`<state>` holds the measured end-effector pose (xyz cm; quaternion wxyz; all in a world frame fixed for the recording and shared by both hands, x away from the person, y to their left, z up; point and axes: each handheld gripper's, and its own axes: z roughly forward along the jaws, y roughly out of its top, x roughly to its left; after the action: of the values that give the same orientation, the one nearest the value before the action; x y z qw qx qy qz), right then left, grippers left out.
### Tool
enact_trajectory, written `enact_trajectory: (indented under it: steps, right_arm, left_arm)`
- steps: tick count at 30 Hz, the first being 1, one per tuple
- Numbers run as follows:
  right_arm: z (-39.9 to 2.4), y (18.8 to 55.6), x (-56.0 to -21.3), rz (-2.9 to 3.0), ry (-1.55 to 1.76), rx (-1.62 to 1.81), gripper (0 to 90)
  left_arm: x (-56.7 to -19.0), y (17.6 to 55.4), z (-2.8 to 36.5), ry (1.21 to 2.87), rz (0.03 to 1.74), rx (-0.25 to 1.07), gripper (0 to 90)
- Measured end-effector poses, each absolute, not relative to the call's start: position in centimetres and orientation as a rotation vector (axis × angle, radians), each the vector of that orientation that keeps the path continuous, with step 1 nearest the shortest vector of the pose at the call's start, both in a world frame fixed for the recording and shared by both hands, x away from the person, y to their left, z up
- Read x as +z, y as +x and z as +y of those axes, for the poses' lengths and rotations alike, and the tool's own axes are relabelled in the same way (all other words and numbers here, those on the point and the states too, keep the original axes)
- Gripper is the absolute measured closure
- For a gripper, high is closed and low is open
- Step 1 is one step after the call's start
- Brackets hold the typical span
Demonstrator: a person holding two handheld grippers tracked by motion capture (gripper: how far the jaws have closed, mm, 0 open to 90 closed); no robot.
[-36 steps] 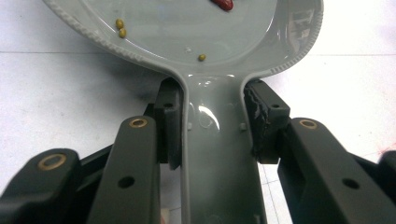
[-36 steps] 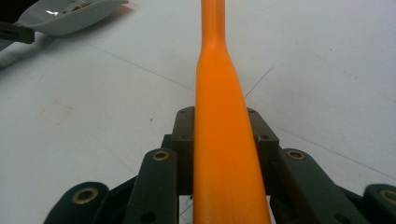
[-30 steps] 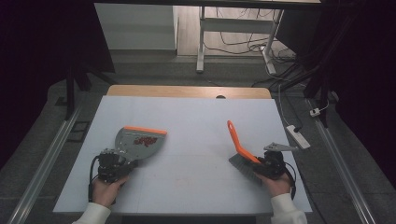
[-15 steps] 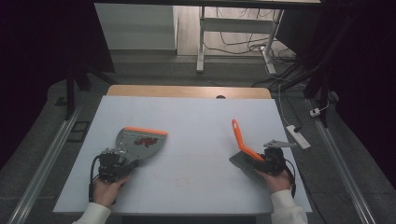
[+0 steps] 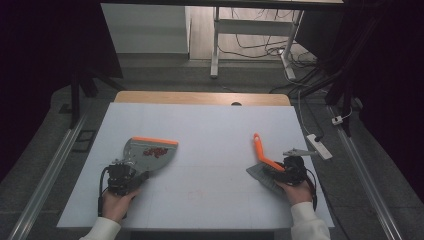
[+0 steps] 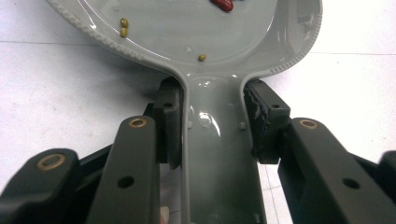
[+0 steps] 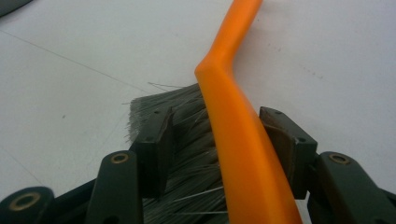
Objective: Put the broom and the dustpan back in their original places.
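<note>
On the white bench, toward its left side, the grey dustpan lies flat with a few red and green bits in its tray (orange strip along the far edge). Its handle is clamped between the jaws of the left gripper. Well apart, at the right side, the orange-backed brush rests on its bristles between the jaws of the right gripper, which have just been opening and stand clear of it.
</note>
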<state>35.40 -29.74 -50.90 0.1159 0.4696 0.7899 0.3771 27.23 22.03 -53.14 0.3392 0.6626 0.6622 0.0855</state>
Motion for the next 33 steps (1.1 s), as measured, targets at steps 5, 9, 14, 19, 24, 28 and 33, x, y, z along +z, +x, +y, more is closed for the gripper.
enact_trajectory:
  steps: [5,9,14,19,24,28,33]
  right_arm:
    - [-29.8,35.5,-51.0,2.304,1.383,1.086,43.9]
    - [-29.8,35.4,-50.9,2.297,1.377,1.070,41.9]
    - [-30.0,35.2,-50.6,2.257,1.347,1.032,41.5]
    - [-30.3,35.0,-50.2,2.243,1.335,1.072,43.0]
    - [-30.2,34.4,-49.5,2.253,1.263,1.121,44.0]
    - [-29.7,34.0,-49.2,2.289,1.194,1.146,44.1]
    - [-29.0,33.5,-49.1,2.332,1.128,1.181,45.0]
  left_arm:
    - [-53.2,27.1,22.2,1.736,1.711,0.229,54.3]
    - [-53.0,26.8,22.5,1.749,1.693,0.234,45.9]
    - [-52.3,25.8,23.0,1.779,1.664,0.295,38.2]
    - [-51.5,25.0,23.9,1.785,1.595,0.343,36.2]
    - [-51.1,24.9,24.0,1.799,1.502,0.338,36.9]
    - [-50.8,24.9,23.7,1.829,1.425,0.340,38.0]
    - [-50.6,25.1,23.0,1.876,1.347,0.329,38.0]
